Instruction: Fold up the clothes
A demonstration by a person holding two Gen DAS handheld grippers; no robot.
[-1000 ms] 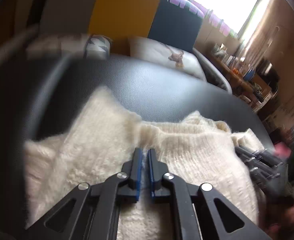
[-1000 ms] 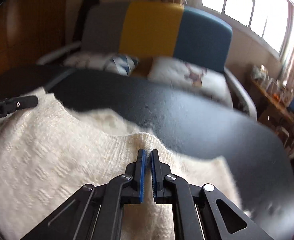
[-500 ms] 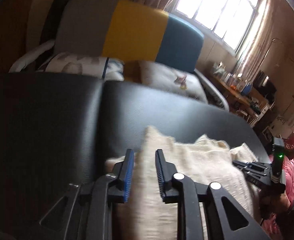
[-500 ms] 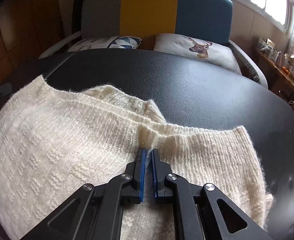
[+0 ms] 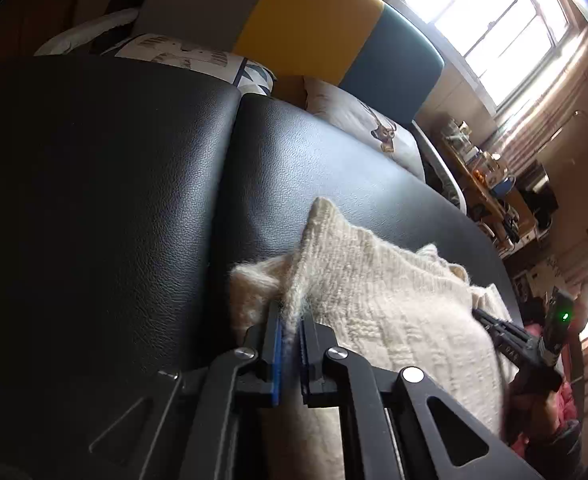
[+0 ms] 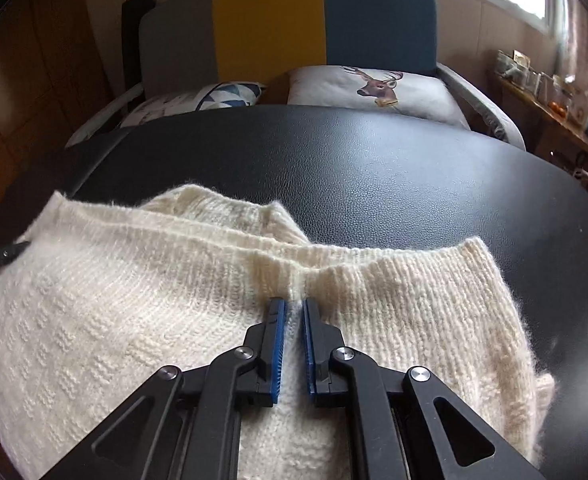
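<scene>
Both grippers on cream sweater, mid-fold; slip risk on the left.

Left gripper [image 5: 290, 344] closing on a thin tuft at the sweater [image 5: 393, 312] edge (loose, fuzzy knit); it could pull free. Right gripper [image 6: 292, 332] pinches a ridge of knit. Sweater lies bunched on the black padded surface [image 6: 373, 168]; uneven pull would skew the fold.

Each wrist camera sits close behind its jaws, angled downward over the cream sweater [image 5: 393, 312] [image 6: 134, 304] on the black table [image 5: 134, 200] [image 6: 373, 176]. Both views share the sweater, the table and the tricolour sofa [image 5: 313, 32] [image 6: 286, 28] at 12 o'clock.
</scene>
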